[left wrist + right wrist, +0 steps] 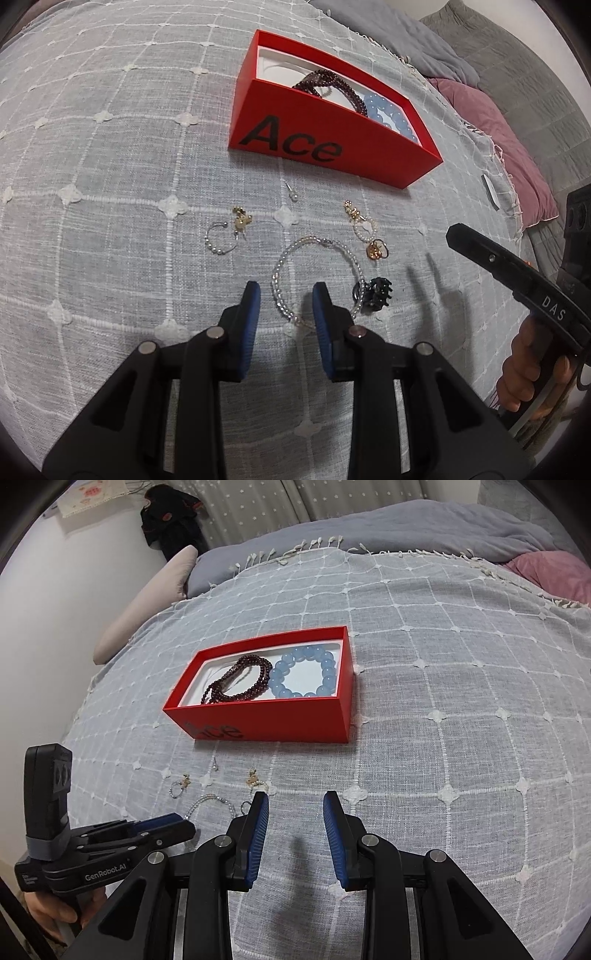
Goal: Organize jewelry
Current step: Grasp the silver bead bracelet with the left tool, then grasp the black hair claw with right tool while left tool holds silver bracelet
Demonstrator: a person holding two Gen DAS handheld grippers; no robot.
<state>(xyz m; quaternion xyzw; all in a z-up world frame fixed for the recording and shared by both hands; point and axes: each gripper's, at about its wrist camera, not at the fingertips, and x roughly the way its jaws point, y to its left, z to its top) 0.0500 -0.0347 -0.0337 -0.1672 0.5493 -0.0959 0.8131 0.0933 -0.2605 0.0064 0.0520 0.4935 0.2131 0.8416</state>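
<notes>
- Left gripper (286,295): blue-padded jaws spread, holding nothing, poised over the near arc of the clear glass-bead bracelet (314,273) lying flat on the grey checked bedspread (110,184).
- Right gripper (295,805): jaws also spread and unloaded, hovering over bare cloth, well apart from the jewelry.
- Red rectangular cardboard box (332,147) already holds the dark garnet bead strand (236,681) and the pale blue round-bead bracelet (306,675).
- Judgement: the clear bracelet is next. Lower until one pad sits inside the loop and one outside, then close on the strand only.
- Risk: the black claw hair clip (376,293) touches the bracelet's right side; grip away from it and lift slowly.
- Small pearl hoop earring (221,240) remains loose on the cloth.
</notes>
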